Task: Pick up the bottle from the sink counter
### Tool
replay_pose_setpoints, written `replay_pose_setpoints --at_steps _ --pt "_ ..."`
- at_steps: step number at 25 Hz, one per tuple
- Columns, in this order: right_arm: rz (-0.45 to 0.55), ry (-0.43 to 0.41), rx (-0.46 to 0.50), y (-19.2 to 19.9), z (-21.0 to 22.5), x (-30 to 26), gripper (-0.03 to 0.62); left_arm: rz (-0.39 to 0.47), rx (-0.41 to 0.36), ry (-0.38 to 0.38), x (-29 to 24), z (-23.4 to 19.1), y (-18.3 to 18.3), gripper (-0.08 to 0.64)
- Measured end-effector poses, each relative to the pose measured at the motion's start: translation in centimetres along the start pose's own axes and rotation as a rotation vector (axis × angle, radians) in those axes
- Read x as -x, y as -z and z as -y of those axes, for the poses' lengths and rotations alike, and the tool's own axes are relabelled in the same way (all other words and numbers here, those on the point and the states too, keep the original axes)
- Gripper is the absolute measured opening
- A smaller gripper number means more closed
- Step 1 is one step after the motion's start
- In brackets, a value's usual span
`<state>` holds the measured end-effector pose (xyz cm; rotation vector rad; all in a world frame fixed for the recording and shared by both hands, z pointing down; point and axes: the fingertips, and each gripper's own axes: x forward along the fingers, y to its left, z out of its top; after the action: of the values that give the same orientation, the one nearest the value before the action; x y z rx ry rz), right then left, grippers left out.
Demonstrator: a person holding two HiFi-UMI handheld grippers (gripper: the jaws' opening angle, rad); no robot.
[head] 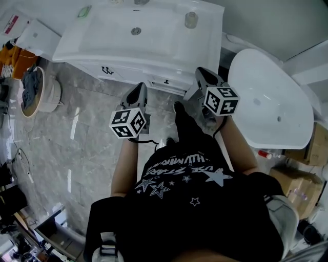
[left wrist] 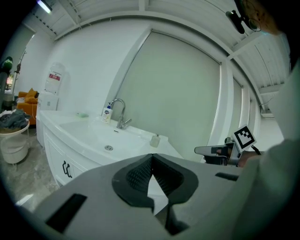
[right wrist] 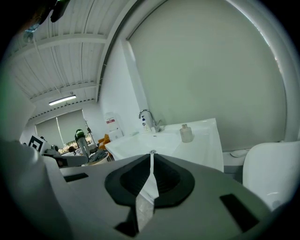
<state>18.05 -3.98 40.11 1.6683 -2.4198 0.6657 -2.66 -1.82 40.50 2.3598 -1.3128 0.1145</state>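
A small pale bottle (head: 191,19) with a narrow cap stands upright on the right side of the white sink counter (head: 205,41); both gripper views show this bottle (left wrist: 154,140) (right wrist: 186,133) at a distance. A white bottle with a blue label (left wrist: 107,113) stands beside the faucet (left wrist: 121,112). My left gripper (head: 137,91) and right gripper (head: 206,75) are held in front of the vanity, short of the counter and well apart from either bottle. Both are shut with nothing between the jaws, as seen along the left gripper (left wrist: 152,157) and the right gripper (right wrist: 152,153).
The basin with its drain (head: 136,31) fills the counter's middle. A green soap dish (head: 84,11) sits at its back left. A white toilet (head: 271,100) stands close on the right. A round bin with cloth (head: 38,92) is on the left, and cardboard boxes (head: 302,189) on the far right.
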Motion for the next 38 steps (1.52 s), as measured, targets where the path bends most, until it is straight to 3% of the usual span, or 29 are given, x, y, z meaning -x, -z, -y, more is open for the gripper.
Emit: replay_pose_setpoints --at_steps 6,8,14,18,24,38 --pt "-0.001 0.024 -0.025 -2.9 3.9 -5.2 0.022 -0.004 -0.017 -0.005 -6.0 -1.2 -2.7 0.008" --pt "-0.012 0.024 -0.041 -3.7 5.6 -7.0 0.105 -0.002 -0.024 -0.005 -8.2 -1.4 -3.6 0.008" --pt "-0.026 0.009 -0.062 -6.0 9.0 -12.0 0.248 -0.007 -0.028 -0.013 -13.7 -2.3 -5.9 0.008" --pt "-0.037 0.042 -0.034 -6.7 11.0 -14.8 0.294 -0.012 -0.025 -0.021 -16.5 -2.8 -6.7 0.008" --pt "-0.109 0.107 0.026 -6.1 14.6 -18.6 0.318 -0.022 -0.024 -0.032 -20.2 -3.5 -7.2 0.008" --pt "-0.203 0.124 0.087 -4.5 18.8 -26.6 0.319 -0.068 -0.008 -0.064 -26.5 -5.5 -7.0 0.008"
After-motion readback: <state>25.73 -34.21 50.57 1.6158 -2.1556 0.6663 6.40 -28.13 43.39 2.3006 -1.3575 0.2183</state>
